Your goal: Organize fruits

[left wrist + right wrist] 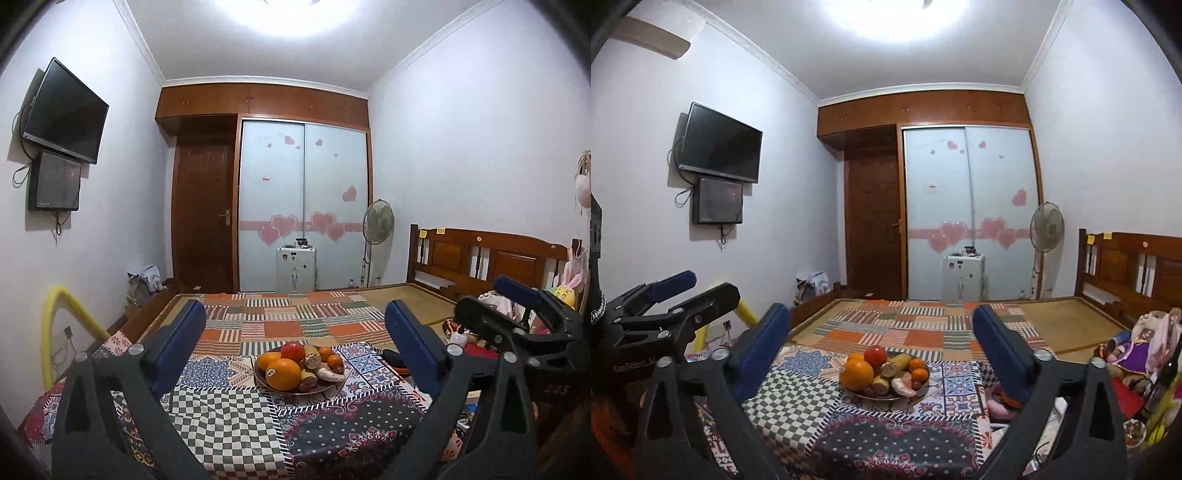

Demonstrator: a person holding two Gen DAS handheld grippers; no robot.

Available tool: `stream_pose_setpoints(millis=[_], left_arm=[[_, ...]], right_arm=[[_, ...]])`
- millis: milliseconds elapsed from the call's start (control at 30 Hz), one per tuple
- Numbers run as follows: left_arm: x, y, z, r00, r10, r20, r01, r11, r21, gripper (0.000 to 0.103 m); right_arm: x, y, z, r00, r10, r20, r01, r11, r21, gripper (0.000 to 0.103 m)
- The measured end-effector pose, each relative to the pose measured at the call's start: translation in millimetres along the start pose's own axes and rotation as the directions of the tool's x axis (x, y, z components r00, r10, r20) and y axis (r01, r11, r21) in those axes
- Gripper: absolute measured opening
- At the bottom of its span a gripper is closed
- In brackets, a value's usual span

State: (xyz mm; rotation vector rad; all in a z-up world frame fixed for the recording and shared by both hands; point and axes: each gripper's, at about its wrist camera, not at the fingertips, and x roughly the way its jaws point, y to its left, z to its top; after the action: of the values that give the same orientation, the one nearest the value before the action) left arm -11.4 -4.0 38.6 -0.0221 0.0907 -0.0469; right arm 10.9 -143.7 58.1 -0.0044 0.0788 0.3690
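While both hang spread and empty, left gripper (295, 332) and right gripper (882, 328) face the fruit plate (334, 384).

A plate (334, 384) of fruit (283, 373) sits on the patterned cloth (221, 417) covering the bed (295, 314). The left tongs (295, 339) and right tongs (882, 339) hang side by side before it, well apart from it. Behind the bed stand a fan (377, 221) and a small cabinet (296, 268).
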Motion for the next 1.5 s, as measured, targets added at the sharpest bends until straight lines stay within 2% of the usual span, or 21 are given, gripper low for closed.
stream_pose_setpoints(millis=[133,1500], left_arm=[[-0.2,1.4,-2.3,1.000,0.004,-0.007,-0.004,1.000,-0.010,0.103],[-3.0,-4.7,-0.5,1.000,-0.004,-0.018,0.004,1.000,-0.001,0.103]], right_arm=[[-3.9,0.8,-0.8,1.000,-0.015,0.004,0.015,1.000,-0.006,0.103],[-9.1,-1.1,1.8,1.000,0.002,0.014,-0.002,0.999,0.032,0.103]])
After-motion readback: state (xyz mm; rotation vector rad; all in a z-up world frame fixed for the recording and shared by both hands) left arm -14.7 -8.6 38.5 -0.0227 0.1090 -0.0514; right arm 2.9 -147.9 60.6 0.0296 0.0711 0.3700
